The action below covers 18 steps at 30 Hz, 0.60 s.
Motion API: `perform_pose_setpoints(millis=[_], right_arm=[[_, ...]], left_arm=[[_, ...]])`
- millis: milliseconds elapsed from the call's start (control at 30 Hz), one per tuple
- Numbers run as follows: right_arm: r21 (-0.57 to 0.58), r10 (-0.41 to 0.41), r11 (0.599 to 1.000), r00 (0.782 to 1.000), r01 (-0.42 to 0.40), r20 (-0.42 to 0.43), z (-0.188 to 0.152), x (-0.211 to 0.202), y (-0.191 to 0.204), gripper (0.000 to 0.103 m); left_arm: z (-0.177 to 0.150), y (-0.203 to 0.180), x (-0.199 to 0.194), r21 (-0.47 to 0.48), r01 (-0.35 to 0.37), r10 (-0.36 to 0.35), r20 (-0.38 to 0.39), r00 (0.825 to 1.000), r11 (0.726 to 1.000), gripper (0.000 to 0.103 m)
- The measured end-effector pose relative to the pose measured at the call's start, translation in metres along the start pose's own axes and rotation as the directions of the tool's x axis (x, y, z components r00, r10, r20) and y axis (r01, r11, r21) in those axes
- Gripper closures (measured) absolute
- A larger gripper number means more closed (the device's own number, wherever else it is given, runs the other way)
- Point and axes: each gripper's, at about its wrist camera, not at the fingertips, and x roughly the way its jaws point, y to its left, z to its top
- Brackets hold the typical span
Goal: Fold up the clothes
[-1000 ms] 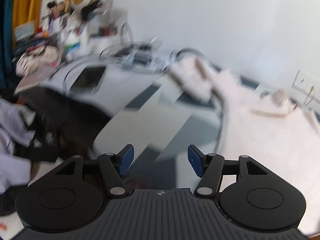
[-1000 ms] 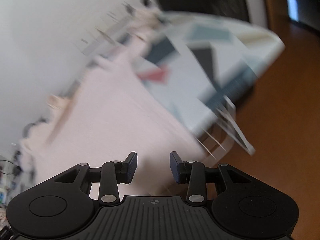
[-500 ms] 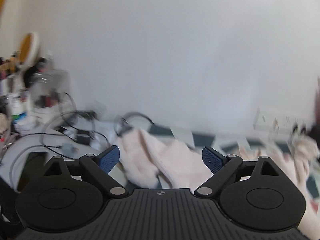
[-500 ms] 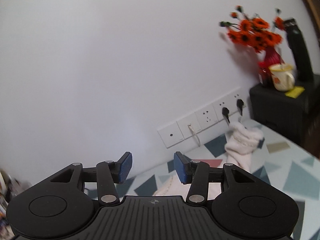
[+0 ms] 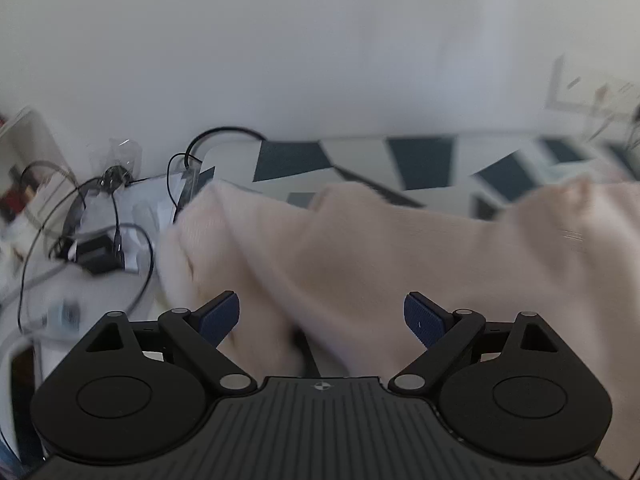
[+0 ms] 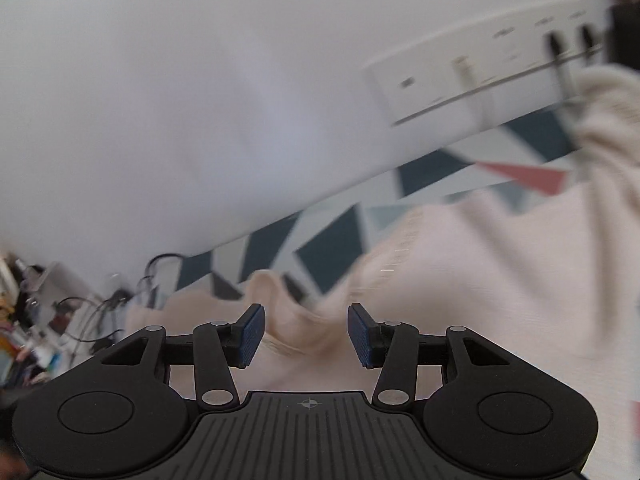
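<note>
Left wrist view: the left gripper (image 5: 322, 318) stands spread wide, grasping nothing; the pale pink garment (image 5: 400, 248) lies directly ahead of and beneath its fingers, on a cloth with dark triangles (image 5: 420, 162); black cables (image 5: 116, 224) sit to the left, beside the garment's edge; picture blurred.

Right wrist view: the right gripper (image 6: 306, 338) is released, jaws apart and empty; a raised fold of the garment (image 6: 460, 280) sits between and just beyond the fingertips; wall sockets (image 6: 480, 76) show above right, blurred.
</note>
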Motion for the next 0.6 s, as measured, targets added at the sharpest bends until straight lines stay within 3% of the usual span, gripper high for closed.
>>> perform_pose_setpoints(millis=[133, 300, 367, 433, 533, 600], right_arm=[[-0.01, 0.054, 0.998, 0.996, -0.055, -0.073, 0.014, 0.051, 0.012, 0.059], [-0.028, 0.047, 0.998, 0.99, -0.051, -0.133, 0.023, 0.083, 0.033, 0.061], [-0.035, 0.041, 0.998, 0.987, -0.047, -0.153, 0.027, 0.094, 0.042, 0.062], [-0.042, 0.017, 0.999, 0.989, -0.023, -0.147, 0.03, 0.096, 0.051, 0.063], [-0.071, -0.017, 0.997, 0.988, 0.006, -0.152, 0.028, 0.098, 0.064, 0.063], [-0.067, -0.056, 0.997, 0.983, 0.045, -0.174, 0.028, 0.107, 0.066, 0.063]], left_arm=[[0.036, -0.008, 0.057, -0.034, -0.002, -0.001, -0.078, 0.997, 0.999, 0.012], [0.043, -0.025, 0.102, 0.06, -0.081, 0.086, -0.086, 0.993, 0.995, 0.012], [0.043, -0.022, 0.114, 0.047, -0.064, 0.068, -0.089, 0.994, 0.997, 0.012], [0.042, -0.016, 0.119, 0.008, -0.006, 0.007, -0.082, 0.997, 1.0, 0.022], [0.04, -0.011, 0.118, 0.001, 0.057, -0.057, -0.043, 0.997, 0.998, 0.06], [0.039, -0.006, 0.113, -0.006, 0.077, -0.077, -0.02, 0.997, 0.997, 0.071]])
